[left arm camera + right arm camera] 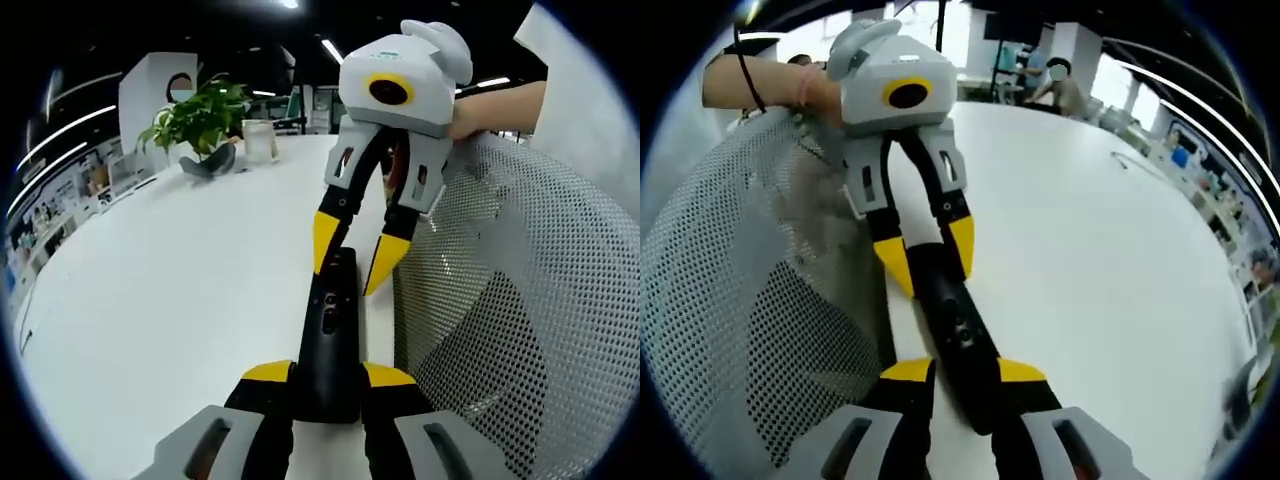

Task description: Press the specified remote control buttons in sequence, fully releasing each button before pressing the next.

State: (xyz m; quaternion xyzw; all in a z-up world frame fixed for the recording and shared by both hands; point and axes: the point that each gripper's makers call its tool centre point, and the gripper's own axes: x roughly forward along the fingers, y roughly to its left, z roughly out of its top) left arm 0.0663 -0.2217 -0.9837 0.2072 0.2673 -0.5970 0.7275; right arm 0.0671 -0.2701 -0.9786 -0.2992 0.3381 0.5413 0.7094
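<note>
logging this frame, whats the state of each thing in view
remote control: lying on the white table, held at both ends
left claw: shut on the remote control's near end
right claw: shut on its other end
potted plant: upright
mesh chair back: beside the table edge

White table [180,290] runs wide and bare across the left gripper view; the same white surface [1110,260] spreads through the right gripper view. At its far end, a leafy green potted plant [200,118] in a dark pot, with a clear glass container [261,141] just beside it. White mesh chair back [530,320] stands along the table edge, seen again as grey-white mesh [740,300] in the right gripper view. Seated people [1060,88] far off beyond the table. Ceiling strip lights [331,50] overhead.
</note>
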